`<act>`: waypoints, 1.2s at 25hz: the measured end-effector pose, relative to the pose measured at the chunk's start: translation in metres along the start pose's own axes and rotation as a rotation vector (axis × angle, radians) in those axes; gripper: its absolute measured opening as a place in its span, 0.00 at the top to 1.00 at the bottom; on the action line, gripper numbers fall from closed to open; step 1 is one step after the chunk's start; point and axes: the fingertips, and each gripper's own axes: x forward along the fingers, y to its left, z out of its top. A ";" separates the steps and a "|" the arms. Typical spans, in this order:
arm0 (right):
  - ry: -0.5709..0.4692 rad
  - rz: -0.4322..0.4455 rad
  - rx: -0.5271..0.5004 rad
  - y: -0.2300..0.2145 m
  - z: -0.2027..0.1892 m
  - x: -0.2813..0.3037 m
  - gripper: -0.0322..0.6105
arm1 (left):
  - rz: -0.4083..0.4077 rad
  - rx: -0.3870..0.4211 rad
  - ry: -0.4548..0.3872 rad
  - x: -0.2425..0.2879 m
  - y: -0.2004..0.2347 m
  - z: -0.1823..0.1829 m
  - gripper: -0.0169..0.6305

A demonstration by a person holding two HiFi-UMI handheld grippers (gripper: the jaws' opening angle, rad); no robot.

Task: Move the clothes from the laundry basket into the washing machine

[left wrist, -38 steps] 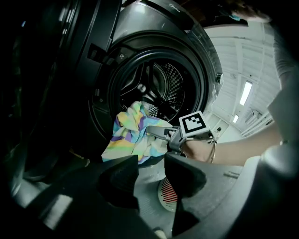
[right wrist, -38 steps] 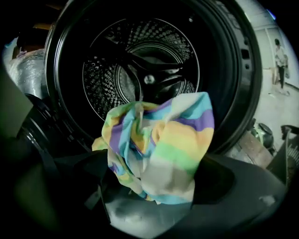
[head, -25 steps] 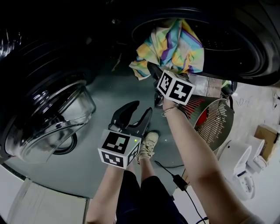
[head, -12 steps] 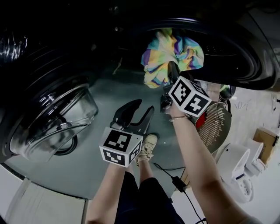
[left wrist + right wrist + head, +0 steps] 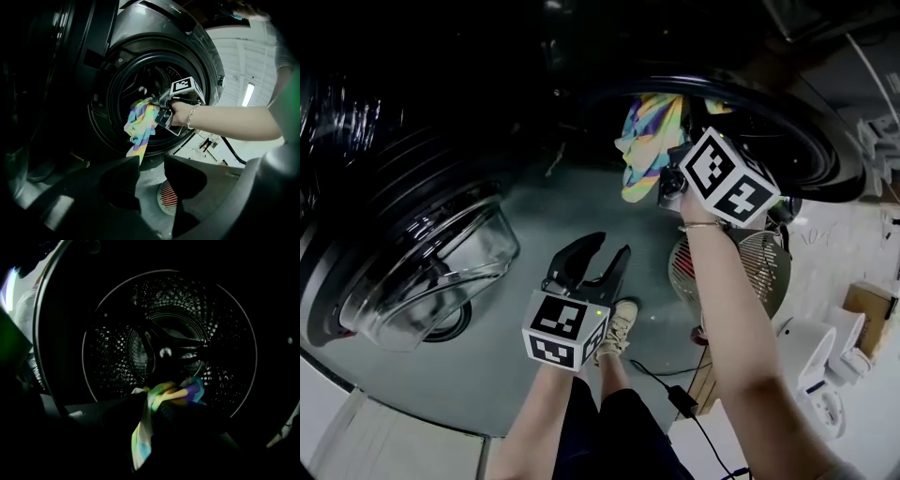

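Observation:
A rainbow-striped cloth point(image 5: 643, 150) hangs at the mouth of the dark washing machine drum point(image 5: 797, 127). My right gripper point(image 5: 668, 181) is shut on it; its jaws have just closed on the fabric. In the right gripper view the cloth point(image 5: 161, 397) is pinched between the jaws point(image 5: 152, 405), with a strip dangling, and the perforated drum point(image 5: 220, 310) is straight ahead. The left gripper view shows the cloth point(image 5: 140, 129) just inside the door ring. My left gripper point(image 5: 596, 260) hovers lower, over the floor, open and empty. The wire laundry basket point(image 5: 750, 272) stands under my right arm.
The machine's round glass door point(image 5: 441, 272) hangs open at the left. A cable with a power brick point(image 5: 682, 401) lies on the floor beside the person's shoe point(image 5: 619, 323). White objects point(image 5: 825, 366) and a cardboard box point(image 5: 872, 305) sit at the right.
My right gripper has risen with the cloth from below the drum's lip to the opening. The cloth, spread wide before, now hangs bunched and narrow. The left gripper has stayed put.

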 end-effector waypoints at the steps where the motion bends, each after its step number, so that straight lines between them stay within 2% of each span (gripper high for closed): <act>1: -0.001 -0.009 0.004 -0.001 0.003 0.003 0.87 | -0.001 -0.002 0.000 0.000 0.000 0.000 0.55; 2: 0.007 -0.015 0.010 -0.003 0.002 0.006 0.85 | -0.001 -0.003 0.000 0.000 0.000 -0.001 0.55; 3: 0.023 -0.016 0.015 -0.004 -0.003 0.008 0.78 | -0.001 -0.004 0.000 0.001 0.000 -0.001 0.55; 4: 0.047 -0.015 0.018 -0.005 -0.009 0.010 0.65 | 0.000 -0.007 -0.002 0.001 0.001 -0.002 0.55; 6: 0.111 -0.033 0.017 -0.010 -0.025 0.009 0.30 | -0.002 -0.012 -0.004 0.001 0.002 -0.003 0.54; 7: 0.141 -0.055 0.014 -0.015 -0.032 0.007 0.23 | -0.004 -0.013 -0.004 0.001 0.002 -0.003 0.55; 10: 0.187 -0.099 0.002 -0.024 -0.046 -0.006 0.18 | -0.002 -0.016 0.001 0.000 0.003 -0.007 0.55; 14: 0.249 -0.098 0.004 -0.028 -0.075 -0.029 0.11 | -0.002 -0.017 0.011 -0.002 0.003 -0.013 0.55; 21: 0.495 -0.098 0.041 -0.034 -0.192 -0.047 0.04 | 0.000 -0.017 0.016 -0.001 0.009 -0.020 0.55; 23: 0.540 -0.091 0.044 -0.031 -0.215 -0.044 0.06 | -0.001 -0.020 0.018 0.000 0.012 -0.023 0.55; 27: 0.518 -0.071 0.067 -0.028 -0.219 -0.031 0.50 | -0.023 -0.016 0.029 0.004 0.011 -0.029 0.55; 30: 0.514 -0.034 0.070 -0.021 -0.211 -0.018 0.71 | -0.022 -0.019 0.032 0.004 0.015 -0.031 0.55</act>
